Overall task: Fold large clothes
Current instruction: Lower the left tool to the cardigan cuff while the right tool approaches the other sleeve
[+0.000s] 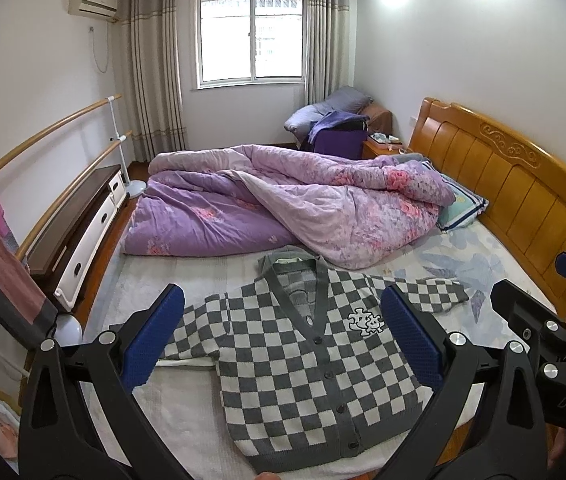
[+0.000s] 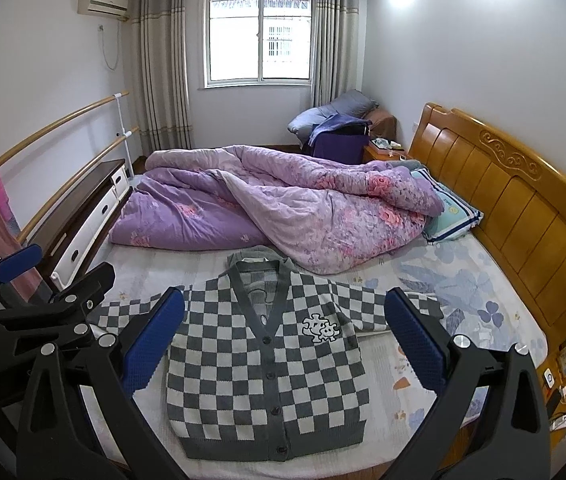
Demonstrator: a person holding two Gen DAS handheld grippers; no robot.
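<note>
A grey and white checkered cardigan [image 1: 303,364] lies flat and buttoned on the bed, collar toward the quilt, both sleeves spread out sideways; it also shows in the right wrist view [image 2: 259,376]. My left gripper [image 1: 283,344] is open and empty, held above the cardigan's middle. My right gripper [image 2: 283,344] is open and empty, also above the cardigan. The right gripper's body shows at the right edge of the left wrist view [image 1: 543,328]. The left gripper's body shows at the left of the right wrist view [image 2: 35,312].
A crumpled purple floral quilt [image 1: 283,204] fills the far half of the bed. A pillow [image 1: 459,208] lies by the wooden headboard [image 1: 515,188]. A drawer cabinet [image 1: 79,232] and wooden rails [image 1: 55,148] stand left of the bed. The bed's front edge is just below the cardigan's hem.
</note>
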